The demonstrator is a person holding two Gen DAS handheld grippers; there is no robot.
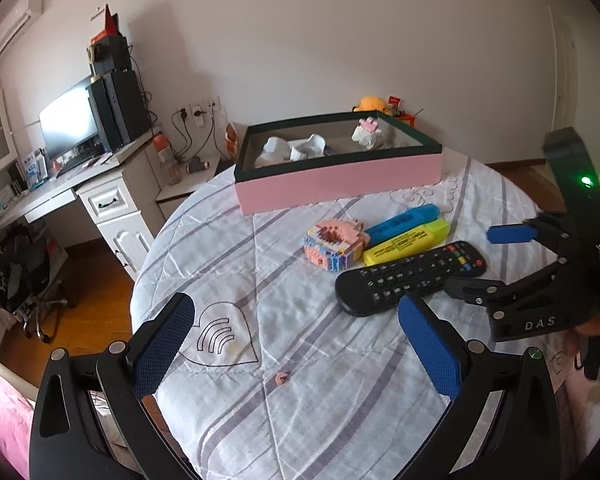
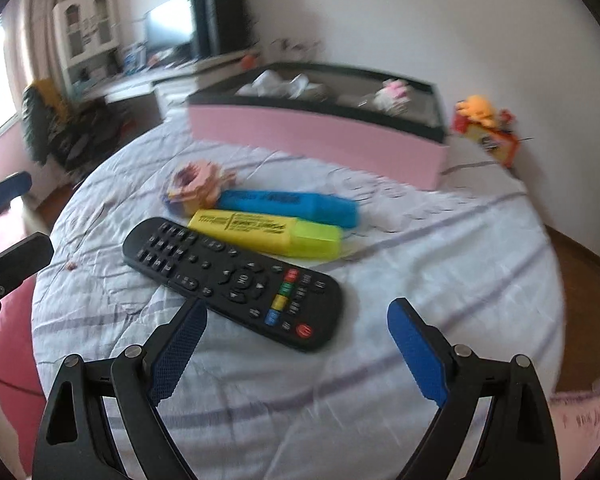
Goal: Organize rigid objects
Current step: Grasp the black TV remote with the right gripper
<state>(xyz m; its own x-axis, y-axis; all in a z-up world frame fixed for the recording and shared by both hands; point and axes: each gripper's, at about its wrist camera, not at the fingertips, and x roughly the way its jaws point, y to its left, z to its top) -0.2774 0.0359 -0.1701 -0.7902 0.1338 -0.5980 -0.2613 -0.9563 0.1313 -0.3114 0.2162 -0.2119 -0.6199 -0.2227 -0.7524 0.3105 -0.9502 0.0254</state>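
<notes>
A black remote control (image 1: 410, 278) (image 2: 236, 280) lies on the striped cloth of a round table (image 1: 300, 400). Beside it lie a yellow highlighter (image 1: 408, 242) (image 2: 268, 234), a blue highlighter (image 1: 404, 222) (image 2: 292, 204) and a pink brick-built model (image 1: 332, 244) (image 2: 196, 188). A pink box with a dark rim (image 1: 340, 184) (image 2: 320, 136) stands behind, holding white items and a small pink-white figure (image 1: 368, 132). My left gripper (image 1: 296, 320) is open and empty, near the table's front. My right gripper (image 2: 296, 320) is open and empty, just short of the remote; it also shows in the left wrist view (image 1: 484, 260).
A tiny pink piece (image 1: 280, 379) lies on the cloth near me. A white desk with a monitor (image 1: 68, 124) and dark tower stands at the left. An orange plush toy (image 1: 374, 105) (image 2: 480, 110) and a red-yellow carton (image 2: 492, 140) sit behind the box. Wooden floor surrounds the table.
</notes>
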